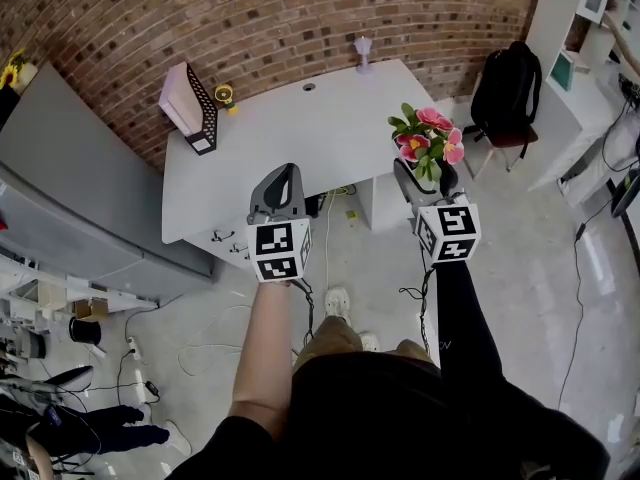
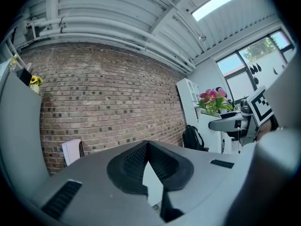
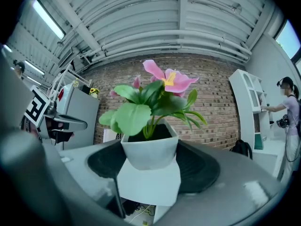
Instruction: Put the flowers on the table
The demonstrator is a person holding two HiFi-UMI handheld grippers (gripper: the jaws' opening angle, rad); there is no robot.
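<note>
Looking steeply down from head height onto the table [image 1: 300, 138]. Sitting just behind each pair of jaws, peering along them from the table's near edge toward the brick wall [image 2: 108, 107]. Sharing wall, flowers [image 2: 214, 100] and backpack [image 2: 192, 138].

Bright, even daylight, fisheye edges, dark corner vignette

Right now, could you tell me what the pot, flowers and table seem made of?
The pot looks like matte white plastic or ceramic: even, dull surface. The flowers seem artificial, fabric or plastic: uniform petals, flat leaves. The table looks like smooth pale laminate: seamless flat top.
</note>
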